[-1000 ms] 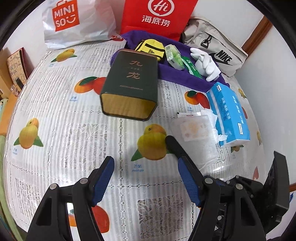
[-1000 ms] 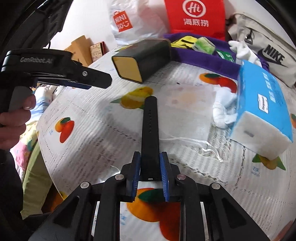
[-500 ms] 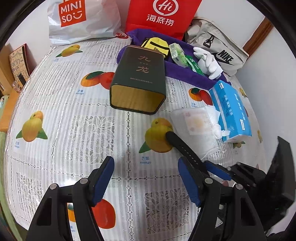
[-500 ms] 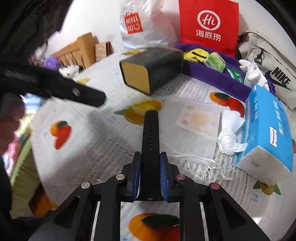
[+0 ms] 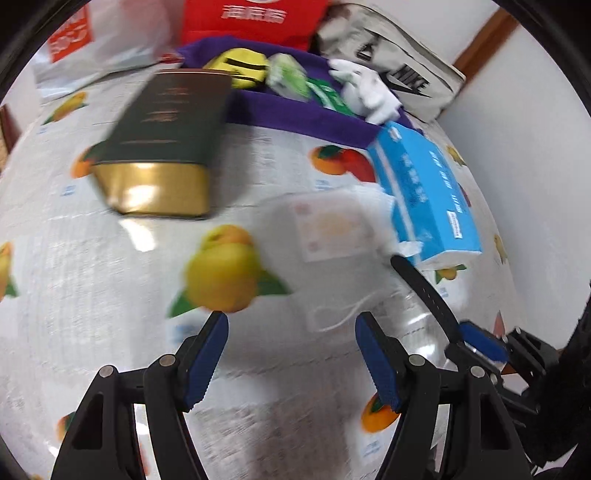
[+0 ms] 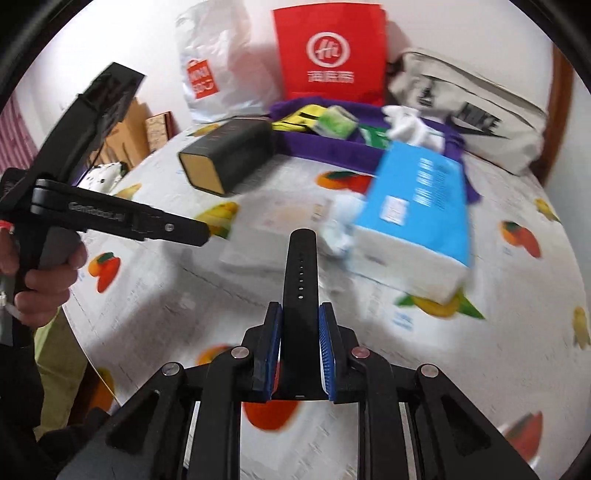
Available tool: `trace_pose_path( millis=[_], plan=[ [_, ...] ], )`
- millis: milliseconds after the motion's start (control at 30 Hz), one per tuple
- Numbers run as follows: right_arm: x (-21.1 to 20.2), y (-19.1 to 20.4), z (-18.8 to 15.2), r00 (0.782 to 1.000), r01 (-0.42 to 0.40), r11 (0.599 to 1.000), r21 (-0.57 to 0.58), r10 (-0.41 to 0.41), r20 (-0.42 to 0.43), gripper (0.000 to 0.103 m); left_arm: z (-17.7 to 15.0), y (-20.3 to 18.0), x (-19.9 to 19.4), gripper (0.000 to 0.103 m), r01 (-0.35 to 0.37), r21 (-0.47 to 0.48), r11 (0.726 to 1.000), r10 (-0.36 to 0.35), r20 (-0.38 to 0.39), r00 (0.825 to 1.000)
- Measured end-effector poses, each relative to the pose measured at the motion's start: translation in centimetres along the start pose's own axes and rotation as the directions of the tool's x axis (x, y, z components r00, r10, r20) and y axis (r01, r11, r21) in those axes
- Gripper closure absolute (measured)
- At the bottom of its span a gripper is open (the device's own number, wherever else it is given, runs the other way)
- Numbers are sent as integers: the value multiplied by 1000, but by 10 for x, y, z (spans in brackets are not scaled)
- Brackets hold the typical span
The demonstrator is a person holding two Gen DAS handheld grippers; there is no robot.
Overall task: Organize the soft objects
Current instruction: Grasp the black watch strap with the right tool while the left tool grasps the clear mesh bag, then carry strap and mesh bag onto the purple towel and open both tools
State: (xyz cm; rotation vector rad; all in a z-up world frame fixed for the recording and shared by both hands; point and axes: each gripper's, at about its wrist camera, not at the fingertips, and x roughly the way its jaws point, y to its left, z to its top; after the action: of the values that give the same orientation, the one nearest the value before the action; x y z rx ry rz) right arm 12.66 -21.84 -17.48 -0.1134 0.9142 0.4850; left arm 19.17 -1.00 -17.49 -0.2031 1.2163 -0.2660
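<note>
Currently the right gripper (image 6: 300, 354) pinches the black strap (image 6: 300, 269) at its near end; its long axis runs straight ahead toward the purple tray (image 6: 332, 151), well beyond. Left gripper (image 5: 291, 350), spread and empty, hovers over the tablecloth (image 5: 92, 280)

Both cameras ride above their own jaws and look forward and down, close over the fruit-print bench (image 5: 92, 258) toward the wall at its far side. The left wrist view sits to the left of the other, its parted jaws framing the bench, with the right gripper (image 5: 476, 341) entering at its lower right edge. The right wrist view looks from the right, catches the left gripper (image 6: 199, 234) at its left side, and shares with the other view the dark tin (image 5: 162, 140) (image 6: 227, 157), the blue tissue pack (image 5: 424, 192) (image 6: 417, 206) and the red bag (image 5: 255, 18) (image 6: 330, 55).
</note>
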Motion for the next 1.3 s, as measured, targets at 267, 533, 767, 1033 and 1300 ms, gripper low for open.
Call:
trace_pose_path(
  millis=[267, 533, 767, 1033, 1300],
  plan=[
    [-23, -29, -20, 1000, 29, 998, 50, -29, -1, 83, 10, -42, 36, 33, -138, 113, 984, 135, 35, 990],
    [-32, -53, -34, 998, 56, 990, 127, -57, 0, 83, 13, -54, 44, 47, -240, 160, 957, 232, 70, 970],
    [-38, -57, -36, 997, 64, 987, 145, -68, 21, 83, 6, -57, 38, 98, -175, 187, 967, 163, 77, 984],
    [-46, -55, -39, 997, 64, 987, 148, -71, 43, 83, -8, -44, 10, 99, -86, 139, 987, 71, 113, 991],
    [-50, -48, -33, 996, 58, 989, 136, -67, 63, 83, -8, -30, -22, 99, -120, 111, 987, 100, 168, 981]
  ],
)
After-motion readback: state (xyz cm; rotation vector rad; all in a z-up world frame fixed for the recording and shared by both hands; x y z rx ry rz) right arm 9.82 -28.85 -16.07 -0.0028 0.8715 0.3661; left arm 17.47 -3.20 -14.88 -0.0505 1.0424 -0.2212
